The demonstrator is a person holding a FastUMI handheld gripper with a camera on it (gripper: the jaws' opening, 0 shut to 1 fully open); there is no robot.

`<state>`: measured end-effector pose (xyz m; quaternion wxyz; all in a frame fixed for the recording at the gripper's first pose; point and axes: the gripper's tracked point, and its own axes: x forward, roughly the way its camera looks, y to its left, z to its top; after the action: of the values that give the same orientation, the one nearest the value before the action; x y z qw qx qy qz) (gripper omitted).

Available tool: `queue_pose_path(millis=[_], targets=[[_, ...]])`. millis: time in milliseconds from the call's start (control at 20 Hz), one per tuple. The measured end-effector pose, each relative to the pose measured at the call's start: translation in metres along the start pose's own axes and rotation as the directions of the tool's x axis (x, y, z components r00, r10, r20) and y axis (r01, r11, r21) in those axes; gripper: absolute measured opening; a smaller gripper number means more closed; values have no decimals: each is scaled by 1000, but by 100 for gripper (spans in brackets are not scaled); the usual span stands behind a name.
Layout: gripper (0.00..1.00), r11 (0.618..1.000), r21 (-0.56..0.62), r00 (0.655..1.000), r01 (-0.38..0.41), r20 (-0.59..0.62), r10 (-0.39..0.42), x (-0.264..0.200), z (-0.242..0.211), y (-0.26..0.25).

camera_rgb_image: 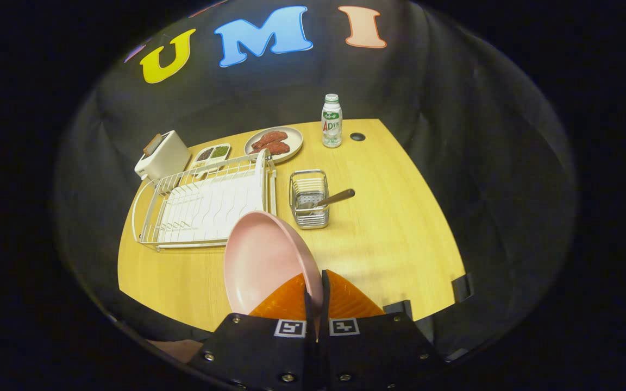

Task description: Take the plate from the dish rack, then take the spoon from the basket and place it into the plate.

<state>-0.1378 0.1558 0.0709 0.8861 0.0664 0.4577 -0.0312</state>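
Plate [258, 266] pinched on edge by tool [315, 296], seemingly tilted toward dish rack [204, 206]

Wooden table [389, 228], light yellow grain, lit warm from above. Black cloth wall [454, 108] wraps booth behind and on both sides, softly creased. Round dark hole [357, 137] in tabletop at far edge. Far left: white toaster [162, 155]. Beside it, small tray [212, 155] with dark contents. Farther right, plate of red meat [273, 143], then white bottle [332, 121], upright.
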Motion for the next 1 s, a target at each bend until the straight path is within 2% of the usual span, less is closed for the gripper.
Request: queue_pose_path(millis=[200,350,650,800,1000], targets=[[2,994,57,992,-97,-81,101,29,-32,13],[1,988,70,981,-136,-130,144,53,-49,21],[1,962,119,945,-247,-189,266,92,-70,46],[1,963,103,943,-249,-202,265,108,-77,48],[1,940,130,920,-317,-197,338,121,-79,63]])
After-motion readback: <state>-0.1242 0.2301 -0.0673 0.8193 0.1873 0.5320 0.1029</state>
